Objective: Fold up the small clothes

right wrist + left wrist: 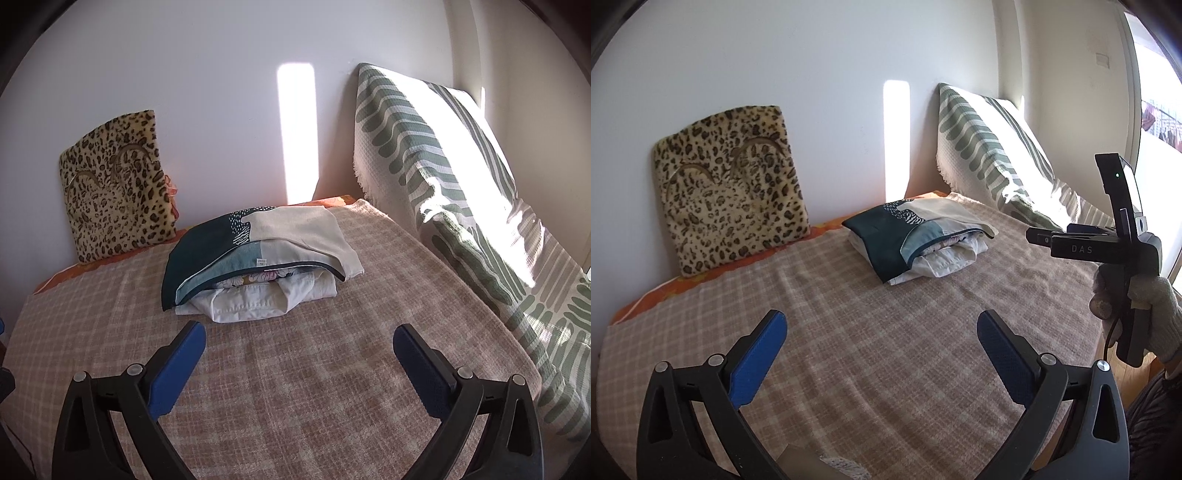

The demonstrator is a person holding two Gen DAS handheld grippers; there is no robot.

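Note:
A stack of folded small clothes (916,238) lies on the checked blanket (849,332) at the far middle of the bed. The top piece is dark teal, light blue and cream; white garments lie under it. It also shows in the right wrist view (258,258). My left gripper (882,332) is open and empty, held above the blanket well short of the stack. My right gripper (299,343) is open and empty, a short way in front of the stack. The right gripper's body (1108,243) shows from the side at the right edge of the left wrist view, held by a gloved hand.
A leopard-print cushion (731,184) leans on the white wall at the back left. A green-and-white striped pillow (443,177) leans at the back right, in bright sun. The bed's right edge (1104,332) drops to a wooden floor.

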